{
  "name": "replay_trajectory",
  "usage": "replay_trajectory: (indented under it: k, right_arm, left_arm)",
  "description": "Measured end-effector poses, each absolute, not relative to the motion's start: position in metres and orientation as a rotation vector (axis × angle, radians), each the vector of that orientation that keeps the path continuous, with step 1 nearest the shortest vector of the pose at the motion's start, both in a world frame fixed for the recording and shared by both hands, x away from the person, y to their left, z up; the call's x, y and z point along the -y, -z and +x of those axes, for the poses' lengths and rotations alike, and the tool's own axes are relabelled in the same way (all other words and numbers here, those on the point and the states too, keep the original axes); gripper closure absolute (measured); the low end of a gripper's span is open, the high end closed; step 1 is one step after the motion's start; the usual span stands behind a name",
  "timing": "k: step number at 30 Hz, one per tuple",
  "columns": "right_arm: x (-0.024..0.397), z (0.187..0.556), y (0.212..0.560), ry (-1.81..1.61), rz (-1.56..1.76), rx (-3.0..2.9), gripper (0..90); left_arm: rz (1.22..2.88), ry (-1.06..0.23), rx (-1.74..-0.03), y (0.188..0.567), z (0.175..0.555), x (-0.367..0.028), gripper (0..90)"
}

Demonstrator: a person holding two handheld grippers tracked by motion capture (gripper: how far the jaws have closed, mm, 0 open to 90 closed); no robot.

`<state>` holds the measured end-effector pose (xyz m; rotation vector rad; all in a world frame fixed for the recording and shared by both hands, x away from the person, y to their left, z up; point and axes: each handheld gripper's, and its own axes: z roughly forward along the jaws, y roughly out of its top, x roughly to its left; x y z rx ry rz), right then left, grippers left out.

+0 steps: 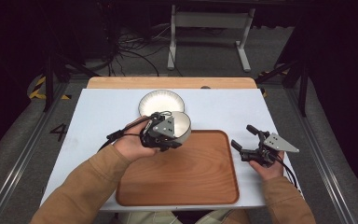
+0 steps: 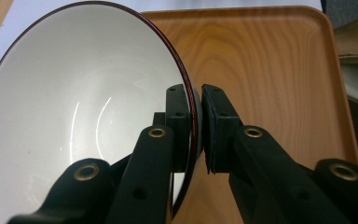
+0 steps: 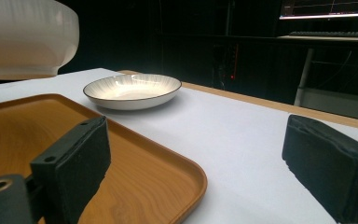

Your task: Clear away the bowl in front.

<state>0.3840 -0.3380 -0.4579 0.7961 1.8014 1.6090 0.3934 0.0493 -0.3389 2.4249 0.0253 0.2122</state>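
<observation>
Two dishes matter here: a white bowl (image 1: 179,125) held in the air over the far edge of the wooden tray (image 1: 186,186), and a shallow plate (image 1: 161,102) resting on the white surface (image 1: 98,121) just beyond it. The left gripper (image 1: 164,136) has its jaws pinched on the bowl's rim, one pad inside and one outside, as the left gripper view shows. That thin, single-point hold is the weak spot: the bowl hangs tilted from one edge, so a jolt or a quick turn of the wrist could let it pivot or slip and drop onto the tray or clip the plate. The right gripper (image 1: 256,148) rests wide open and empty beside the tray's right edge, too far off to catch anything.
</observation>
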Motion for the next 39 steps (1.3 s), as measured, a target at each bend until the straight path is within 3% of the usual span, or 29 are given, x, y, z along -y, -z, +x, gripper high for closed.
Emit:
replay_trajectory:
  k: [39]
  right_arm:
    - [0.338, 0.384, 0.458, -1.608, 0.794, -1.802, 8.3]
  left_arm:
    - [2.605, -0.029, 0.086, 0.383, 0.375, -0.033, 82.3]
